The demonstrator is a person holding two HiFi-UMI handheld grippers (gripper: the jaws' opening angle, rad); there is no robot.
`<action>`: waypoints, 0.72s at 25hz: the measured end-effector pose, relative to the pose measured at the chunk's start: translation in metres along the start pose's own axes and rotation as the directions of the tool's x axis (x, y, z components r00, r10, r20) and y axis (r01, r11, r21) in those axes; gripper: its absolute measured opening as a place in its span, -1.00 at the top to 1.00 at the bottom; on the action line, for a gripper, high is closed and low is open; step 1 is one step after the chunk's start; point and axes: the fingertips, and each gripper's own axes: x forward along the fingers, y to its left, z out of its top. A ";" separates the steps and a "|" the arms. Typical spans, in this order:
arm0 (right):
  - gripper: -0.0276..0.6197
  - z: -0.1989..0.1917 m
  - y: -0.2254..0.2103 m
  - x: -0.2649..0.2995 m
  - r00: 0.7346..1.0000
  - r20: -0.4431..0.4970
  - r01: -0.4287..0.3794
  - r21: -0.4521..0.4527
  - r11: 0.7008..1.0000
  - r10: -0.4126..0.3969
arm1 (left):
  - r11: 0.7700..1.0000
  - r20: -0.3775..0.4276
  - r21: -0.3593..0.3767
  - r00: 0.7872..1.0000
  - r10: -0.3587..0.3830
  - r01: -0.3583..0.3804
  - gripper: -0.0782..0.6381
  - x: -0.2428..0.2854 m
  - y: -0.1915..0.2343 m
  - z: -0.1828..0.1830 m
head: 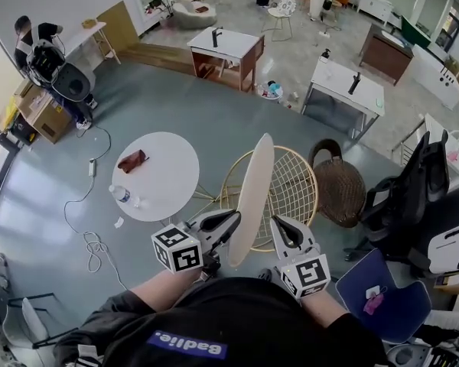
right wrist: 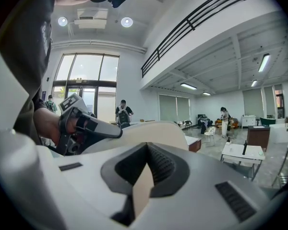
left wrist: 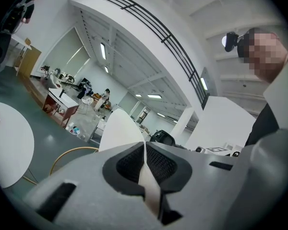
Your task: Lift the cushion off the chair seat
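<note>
The cushion [head: 252, 193], a thin, round, off-white pad, is held up nearly on edge over the front left of the chair [head: 294, 186]. The chair's gold wire seat lies bare beside it. Its lower edge is close to the chair's front rim, and contact there cannot be made out.

The left hand-held gripper [head: 223, 226] is clamped on the cushion's near edge from the left. In its own view the pads [left wrist: 129, 164] are pressed together on a pale strip of the cushion [left wrist: 119, 128]. The right hand-held gripper [head: 284, 234] pinches the same edge from the right, with its pads [right wrist: 161, 164] closed on the cushion [right wrist: 158, 131].

The floor [head: 214, 121] is smooth grey-blue. A white cable [head: 92, 239] trails across it on the left.

Just left of the chair stands a round white worktop [head: 164, 186] carrying a brown object [head: 132, 160] and a bottle [head: 121, 194] lying on its side. A dark wicker chair [head: 340, 189] sits just right of the gold one, and a black office chair [head: 402, 193] is beyond that.

Farther back are a wood-sided worktop [head: 223, 48] and a white one [head: 344, 82]. Cardboard boxes [head: 42, 113] stand by the left wall.

The gripper views show a tall, open hall with a mezzanine edged by a black railing [left wrist: 149, 23], strip lights on the ceiling and tall windows [right wrist: 86, 87]. A few people stand in the distance.
</note>
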 end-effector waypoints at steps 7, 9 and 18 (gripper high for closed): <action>0.83 0.000 0.008 -0.006 1.000 0.004 -0.023 -0.006 1.000 0.023 | 1.000 -0.006 -0.011 1.000 0.001 -0.001 0.71 -0.004 -0.007 -0.010; 0.84 0.001 0.009 -0.007 1.000 0.005 -0.024 -0.004 1.000 0.024 | 1.000 -0.005 -0.013 1.000 0.005 -0.005 0.71 -0.006 -0.008 -0.010; 0.84 -0.002 0.015 -0.010 1.000 0.000 -0.030 0.006 1.000 0.030 | 1.000 0.004 -0.021 1.000 0.008 -0.007 0.71 -0.012 -0.010 -0.011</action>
